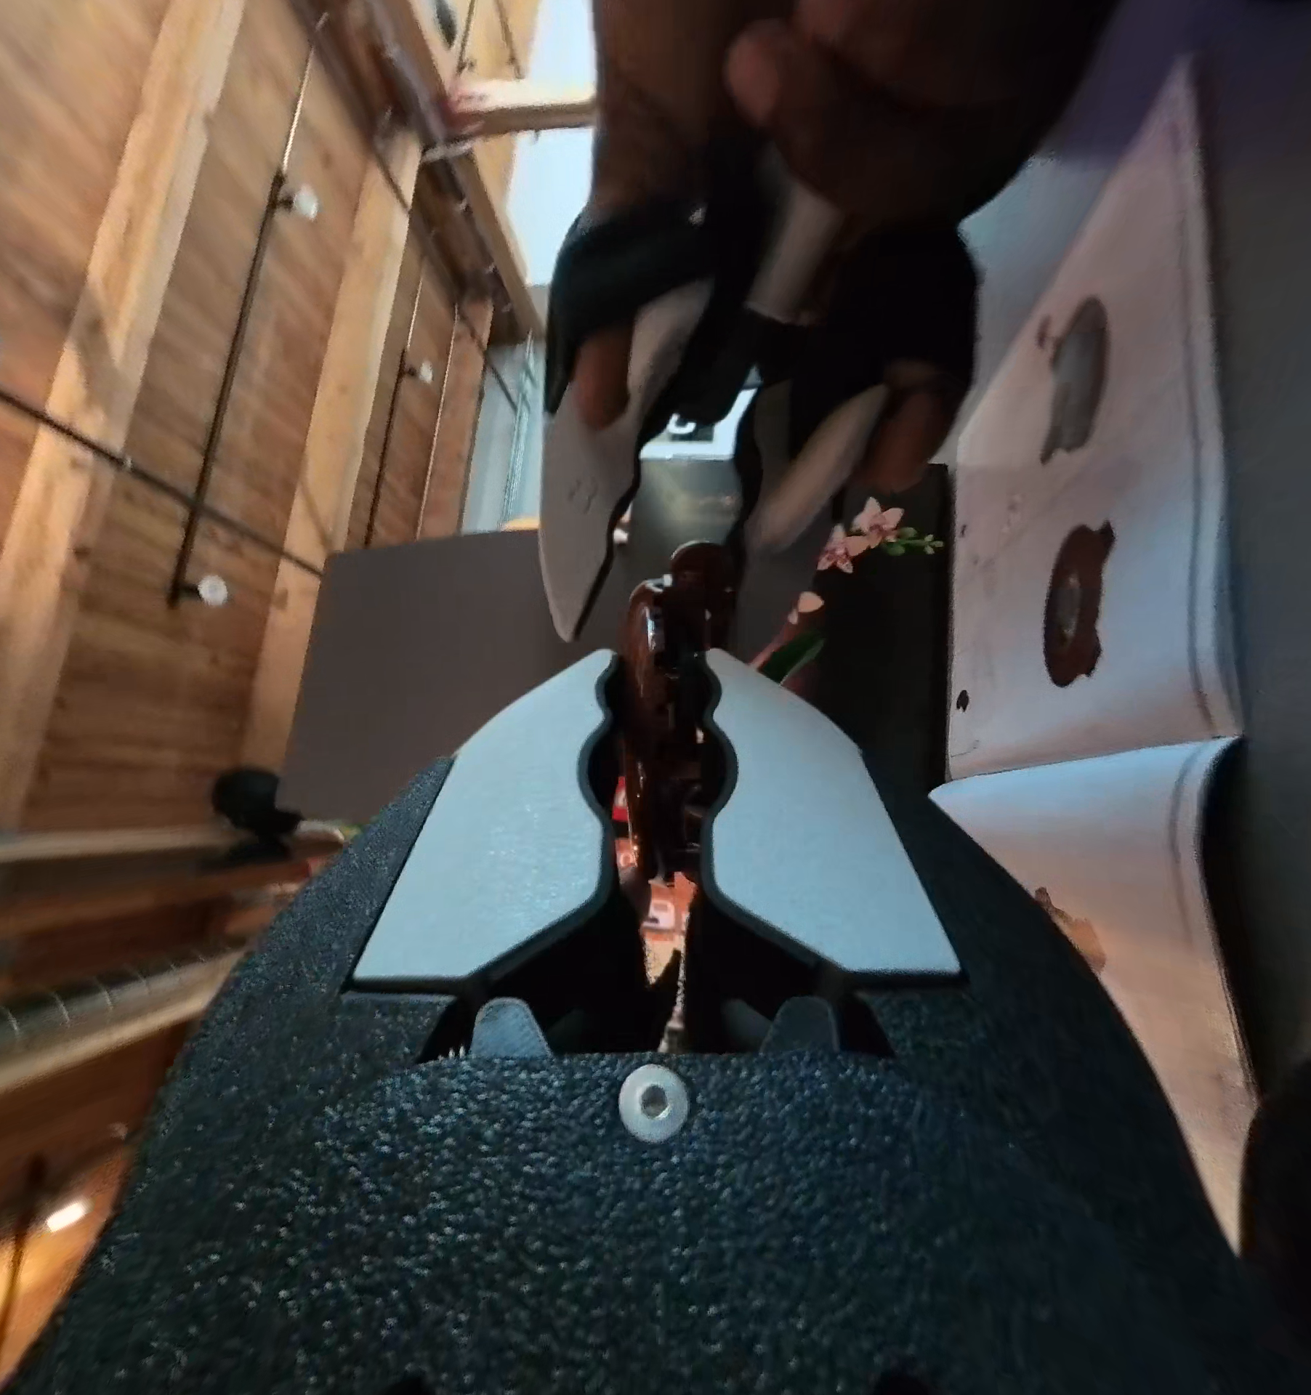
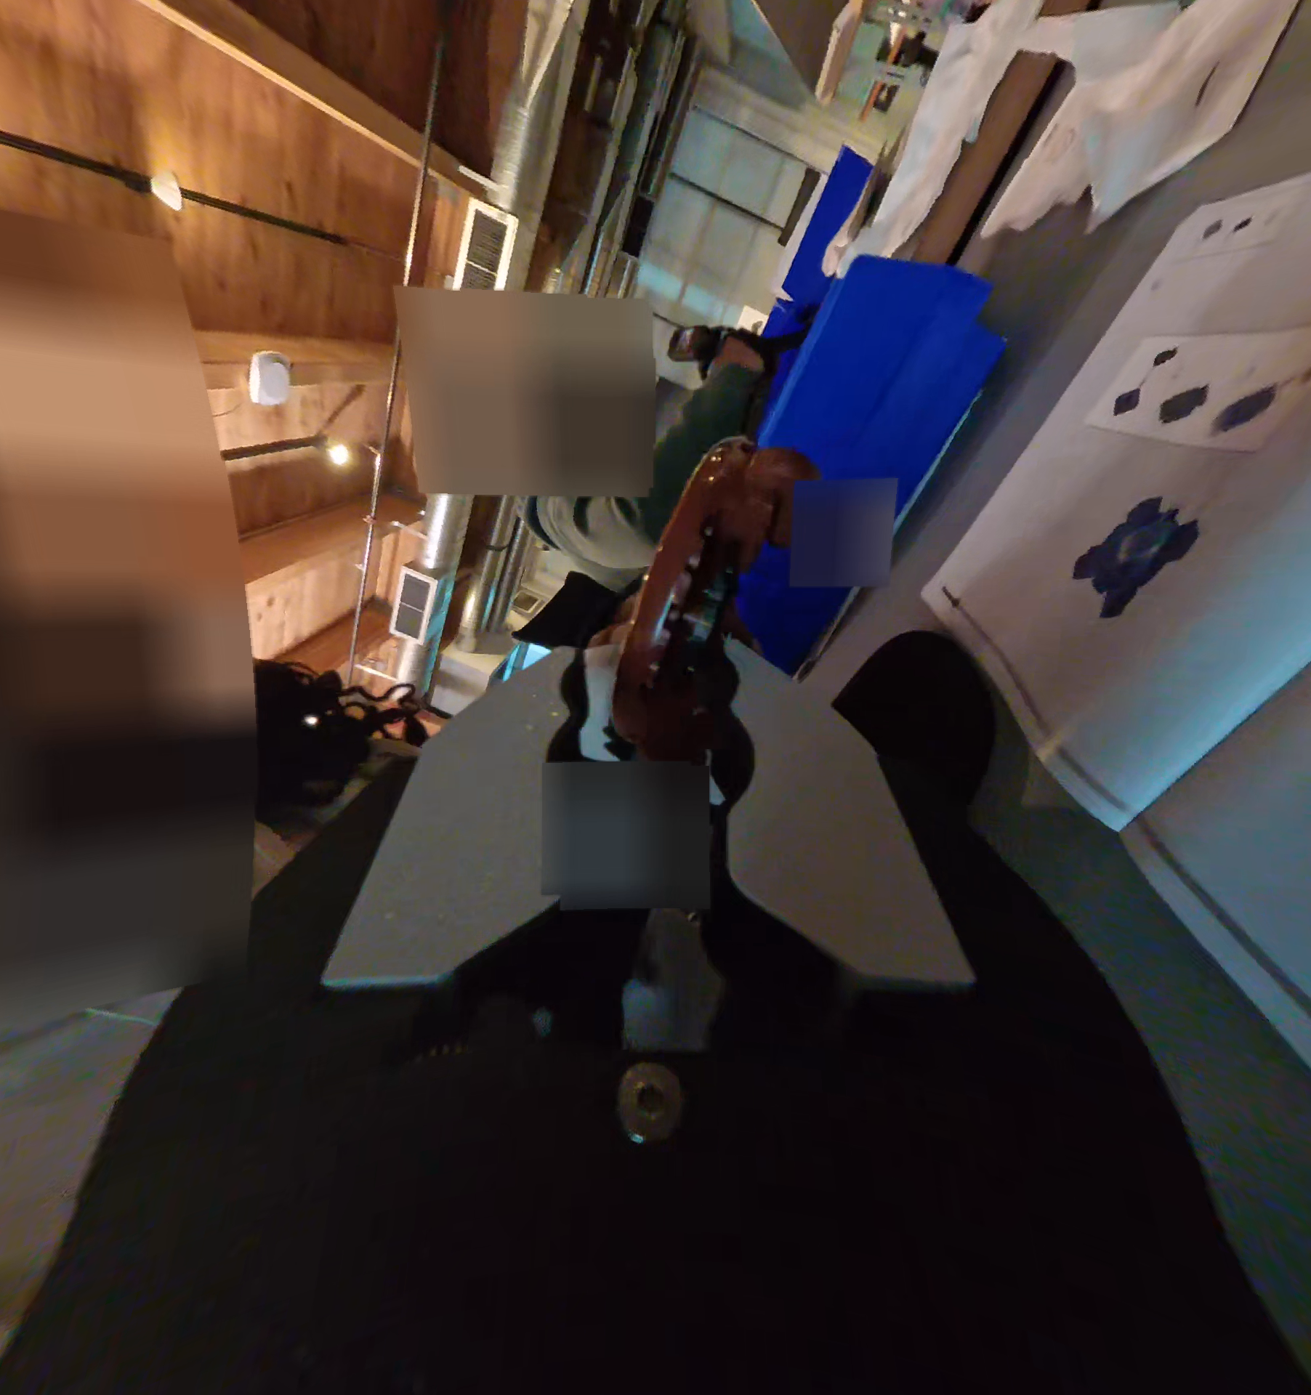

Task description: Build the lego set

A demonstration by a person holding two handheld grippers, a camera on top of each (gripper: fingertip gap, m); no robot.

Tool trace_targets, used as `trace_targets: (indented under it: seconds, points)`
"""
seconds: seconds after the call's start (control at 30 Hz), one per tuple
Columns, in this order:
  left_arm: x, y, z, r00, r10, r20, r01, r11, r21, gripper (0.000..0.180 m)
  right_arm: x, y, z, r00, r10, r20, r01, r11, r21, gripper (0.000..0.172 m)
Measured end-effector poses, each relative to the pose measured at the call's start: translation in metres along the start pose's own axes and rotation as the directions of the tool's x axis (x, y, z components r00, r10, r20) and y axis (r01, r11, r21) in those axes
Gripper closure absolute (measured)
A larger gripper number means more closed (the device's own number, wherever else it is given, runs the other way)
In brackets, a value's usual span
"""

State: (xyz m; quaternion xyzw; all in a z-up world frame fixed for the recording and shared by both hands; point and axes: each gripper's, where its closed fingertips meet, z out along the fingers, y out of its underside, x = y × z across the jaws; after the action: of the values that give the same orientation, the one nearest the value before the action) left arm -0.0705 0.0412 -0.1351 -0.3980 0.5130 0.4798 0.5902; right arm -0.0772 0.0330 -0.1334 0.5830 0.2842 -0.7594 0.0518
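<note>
A glossy reddish-brown clip is seen between grey fingers — blue board, white sheets blotched brown at right.

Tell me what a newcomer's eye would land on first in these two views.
A glossy brown object stands clamped between the left gripper's grey fingers. Just above it the right gripper hangs open in a hand, its fingertips on either side of the object's top. Stained white sheets cover the grey surface at right.
</note>
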Motion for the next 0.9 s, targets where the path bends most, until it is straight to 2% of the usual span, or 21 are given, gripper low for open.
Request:
trace_targets:
  seconds: [0.03,0.13,0.23,0.3,0.33,0.37,0.4,0.43,0.47,0.5,0.53,0.57,0.6,0.63,0.67,0.7,0.73,0.8,0.83,0.9]
  points:
    - [0.0,-0.002,0.0,1.0,0.012,0.005,-0.012,1.0,0.005,0.163,0.001,0.0,0.0,1.0,-0.009,-0.006,0.009,1.0,0.013,0.148]
    - [0.002,-0.003,0.001,1.0,0.009,-0.003,-0.008,1.0,0.01,0.162,0.003,-0.003,-0.004,1.0,-0.02,-0.001,0.02,0.998,0.054,0.15]
    - [0.002,-0.001,0.001,0.999,-0.043,-0.018,0.043,0.999,0.002,0.135,0.004,-0.016,-0.016,0.999,-0.044,-0.011,0.046,0.988,0.146,0.15]
    - [0.0,0.003,-0.002,0.983,-0.18,-0.028,0.18,0.984,0.002,0.128,0.001,-0.025,-0.025,0.998,-0.062,0.006,0.06,0.979,0.194,0.15]
    - [-0.003,0.004,-0.004,0.954,-0.298,-0.033,0.298,0.954,0.014,0.126,-0.001,-0.027,-0.029,0.996,-0.089,0.0,0.087,0.975,0.205,0.15]
    - [-0.007,0.008,-0.007,0.895,-0.444,-0.039,0.445,0.895,0.016,0.126,-0.003,-0.028,-0.031,0.993,-0.118,-0.007,0.116,0.972,0.203,0.15]
    - [-0.011,0.013,-0.009,0.789,-0.612,-0.049,0.613,0.79,0.008,0.125,-0.006,-0.028,-0.033,0.988,-0.156,-0.002,0.154,0.969,0.192,0.151]
    - [-0.016,0.02,-0.011,0.62,-0.783,-0.062,0.784,0.621,-0.003,0.123,-0.01,-0.026,-0.035,0.98,-0.197,0.007,0.193,0.966,0.17,0.15]
    - [-0.02,0.027,-0.012,0.388,-0.918,-0.08,0.921,0.39,-0.014,0.118,-0.015,-0.023,-0.036,0.969,-0.247,0.028,0.241,0.961,0.135,0.15]
    - [-0.022,0.033,-0.012,0.12,-0.986,-0.118,0.991,0.125,-0.036,0.113,-0.021,-0.017,-0.035,0.953,-0.297,0.06,0.292,0.953,0.083,0.15]
    - [-0.021,0.038,-0.011,-0.152,-0.973,-0.174,0.987,-0.141,-0.079,0.108,-0.024,-0.009,-0.035,0.939,-0.332,0.085,0.332,0.943,0.015,0.15]
    - [-0.022,0.037,-0.011,-0.394,-0.884,-0.251,0.919,-0.37,-0.139,0.105,-0.024,0.0,-0.034,0.927,-0.362,0.103,0.369,0.927,-0.064,0.15]
    - [-0.024,0.036,-0.011,-0.584,-0.747,-0.318,0.812,-0.546,-0.208,0.103,-0.023,0.009,-0.032,0.91,-0.399,0.113,0.412,0.9,-0.14,0.15]
    - [-0.027,0.032,-0.011,-0.712,-0.592,-0.379,0.697,-0.661,-0.278,0.102,-0.021,0.015,-0.031,0.896,-0.431,0.113,0.445,0.873,-0.199,0.15]
    - [-0.029,0.025,-0.013,-0.781,-0.463,-0.418,0.609,-0.711,-0.351,0.101,-0.019,0.019,-0.029,0.887,-0.447,0.115,0.462,0.853,-0.243,0.15]
    - [-0.025,0.016,-0.014,-0.813,-0.401,-0.423,0.568,-0.708,-0.42,0.1,-0.022,0.022,-0.028,0.881,-0.455,0.132,0.473,0.839,-0.268,0.15]
    - [-0.016,0.007,-0.014,-0.813,-0.415,-0.409,0.577,-0.668,-0.47,0.101,-0.026,0.023,-0.027,0.873,-0.461,0.158,0.487,0.827,-0.28,0.15]
    - [0.0,-0.013,-0.016,-0.762,-0.501,-0.41,0.647,-0.554,-0.524,0.11,-0.03,0.028,-0.026,0.86,-0.477,0.183,0.511,0.796,-0.326,0.15]
    - [-0.001,-0.022,-0.019,-0.745,-0.497,-0.445,0.667,-0.522,-0.532,0.119,-0.028,0.031,-0.025,0.849,-0.5,0.173,0.526,0.769,-0.363,0.15]
    - [-0.006,-0.03,-0.021,-0.708,-0.504,-0.494,0.706,-0.507,-0.494,0.149,-0.026,0.038,-0.024,0.813,-0.557,0.172,0.572,0.703,-0.423,0.15]
